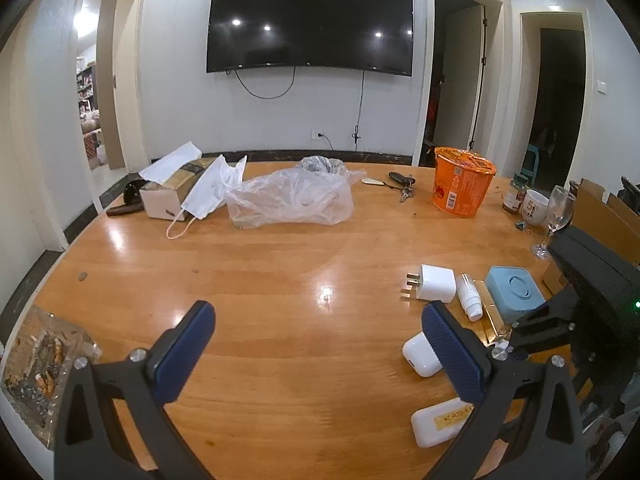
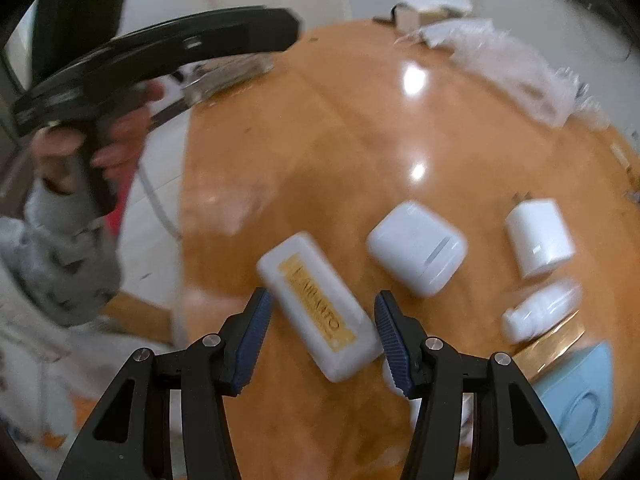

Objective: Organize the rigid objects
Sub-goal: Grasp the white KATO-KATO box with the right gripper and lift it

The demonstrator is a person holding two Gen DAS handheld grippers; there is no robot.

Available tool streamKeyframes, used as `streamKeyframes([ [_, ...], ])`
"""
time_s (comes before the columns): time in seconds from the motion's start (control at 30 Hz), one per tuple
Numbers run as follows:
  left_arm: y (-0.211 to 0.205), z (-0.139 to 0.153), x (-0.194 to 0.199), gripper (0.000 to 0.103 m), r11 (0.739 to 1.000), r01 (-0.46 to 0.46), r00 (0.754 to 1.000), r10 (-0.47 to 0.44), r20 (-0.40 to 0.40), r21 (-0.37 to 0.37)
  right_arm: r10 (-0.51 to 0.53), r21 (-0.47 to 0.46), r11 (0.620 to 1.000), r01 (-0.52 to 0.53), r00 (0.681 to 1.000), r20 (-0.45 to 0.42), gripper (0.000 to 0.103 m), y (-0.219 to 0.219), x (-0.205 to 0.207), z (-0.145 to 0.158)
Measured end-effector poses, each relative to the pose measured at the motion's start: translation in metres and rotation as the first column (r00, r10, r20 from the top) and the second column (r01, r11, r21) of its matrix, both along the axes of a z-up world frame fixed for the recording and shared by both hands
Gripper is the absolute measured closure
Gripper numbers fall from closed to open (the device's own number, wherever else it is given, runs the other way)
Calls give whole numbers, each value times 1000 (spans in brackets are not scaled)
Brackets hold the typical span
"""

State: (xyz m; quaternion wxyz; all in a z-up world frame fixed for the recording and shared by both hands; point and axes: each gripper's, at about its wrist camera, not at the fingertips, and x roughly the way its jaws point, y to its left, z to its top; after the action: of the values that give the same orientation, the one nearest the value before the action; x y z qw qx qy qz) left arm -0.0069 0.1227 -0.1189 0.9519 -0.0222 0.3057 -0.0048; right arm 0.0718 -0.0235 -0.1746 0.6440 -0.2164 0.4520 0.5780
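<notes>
A row of small items lies on the wooden table (image 1: 280, 280): a white case with a gold label (image 2: 320, 304), a white earbud case (image 2: 416, 254), a white charger plug (image 2: 540, 236), a small white bottle (image 2: 540, 312), a gold bar (image 2: 552, 344) and a light blue box (image 2: 580, 396). My right gripper (image 2: 322, 336) is open, its jaws either side of the labelled case, just above it. My left gripper (image 1: 316, 344) is open and empty over bare table, with the earbud case (image 1: 420, 356) and labelled case (image 1: 438, 420) beside its right finger. The right view is blurred.
Farther back stand an orange noodle cup (image 1: 462, 186), keys (image 1: 402, 184), a clear plastic bag (image 1: 292, 200), a cardboard box with a face mask (image 1: 176, 192), a wine glass (image 1: 554, 216), a mug (image 1: 534, 208) and a jar (image 1: 514, 196). An ashtray (image 1: 44, 360) sits at the left edge.
</notes>
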Motion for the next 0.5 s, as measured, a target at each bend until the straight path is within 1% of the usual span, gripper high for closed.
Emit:
streamKeyframes([
  [0.07,4,-1,2,1,1000,9,1000,-9,-11,-20,-9,3,1000,9,1000,18,53,1,-6,-1],
  [0.2,12,-3,3,1,996,37,999,-39,-33,-76,22,-25,999,-20,993,118,54,14,-20,-11],
  [0.23,14,-4,3,1,996,40,998,-44,-39,-84,20,-26,1000,-16,988,152,62,15,-23,-13],
  [0.27,14,-4,3,1,996,41,998,-45,-44,-85,22,-31,999,-17,986,167,67,15,-25,-14],
  [0.33,15,-6,3,1,997,37,998,-41,-52,-71,13,-47,999,-4,983,181,72,12,-24,-13],
  [0.37,14,-6,4,1,998,31,998,-34,-57,-53,-7,-53,998,17,980,197,72,11,-25,-12],
  [0.4,14,-7,4,1,999,30,998,-33,-60,-45,-39,-37,998,48,976,212,72,9,-23,-8],
  [0.43,13,-7,4,1,999,33,997,-35,-63,-40,-77,-22,996,84,975,210,72,7,-20,-2],
  [0.47,12,-7,5,1,998,44,997,-47,-63,-41,-128,0,991,131,971,203,72,2,-18,7],
  [0.5,10,-8,6,1,997,65,996,-68,-62,-48,-190,42,982,186,959,208,72,-7,-17,24],
])
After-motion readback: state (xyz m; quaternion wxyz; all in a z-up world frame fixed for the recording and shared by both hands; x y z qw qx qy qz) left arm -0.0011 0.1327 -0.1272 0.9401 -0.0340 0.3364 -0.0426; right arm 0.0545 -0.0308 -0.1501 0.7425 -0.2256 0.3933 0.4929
